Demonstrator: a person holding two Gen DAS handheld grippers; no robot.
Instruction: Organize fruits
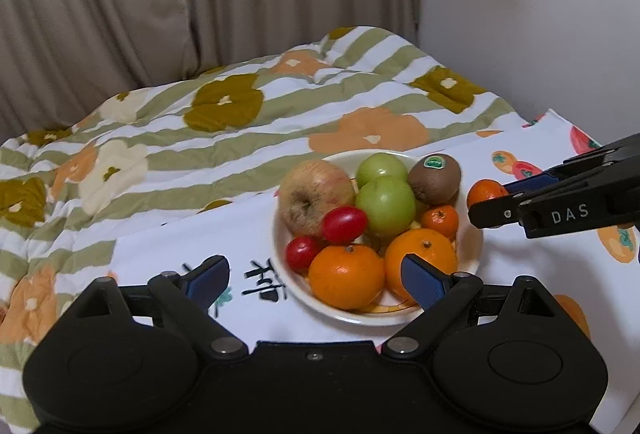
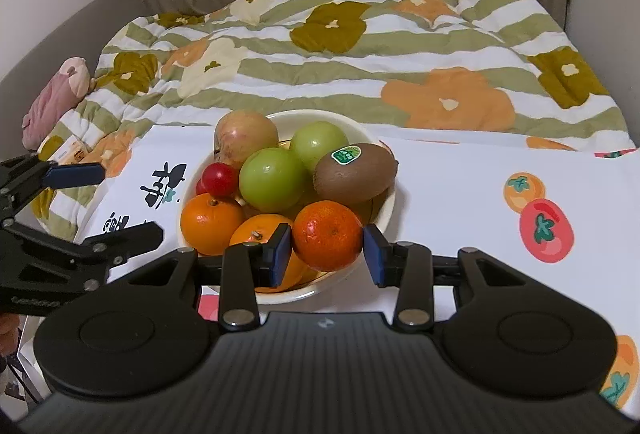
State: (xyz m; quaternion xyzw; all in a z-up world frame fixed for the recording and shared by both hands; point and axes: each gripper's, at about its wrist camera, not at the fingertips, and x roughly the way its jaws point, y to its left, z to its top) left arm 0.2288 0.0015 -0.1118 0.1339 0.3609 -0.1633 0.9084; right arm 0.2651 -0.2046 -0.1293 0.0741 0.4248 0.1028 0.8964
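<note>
Over bed-top bowl (image 2: pixel 384 201), right gripper (image 2: pixel 326 254) clamps mandarin (image 2: pixel 327 236).

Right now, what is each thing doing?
Right gripper: shut on mandarin, beside the bowl.
Mandarin: held between the pads.
Left gripper: open, holding nothing.
Bowl: upright, heaped with fruit.
Kiwi: lying on top, sticker up.
Apple: in the bowl, tipped on its side.

"DAS" on right gripper (image 1: pixel 490 199) arm
</note>
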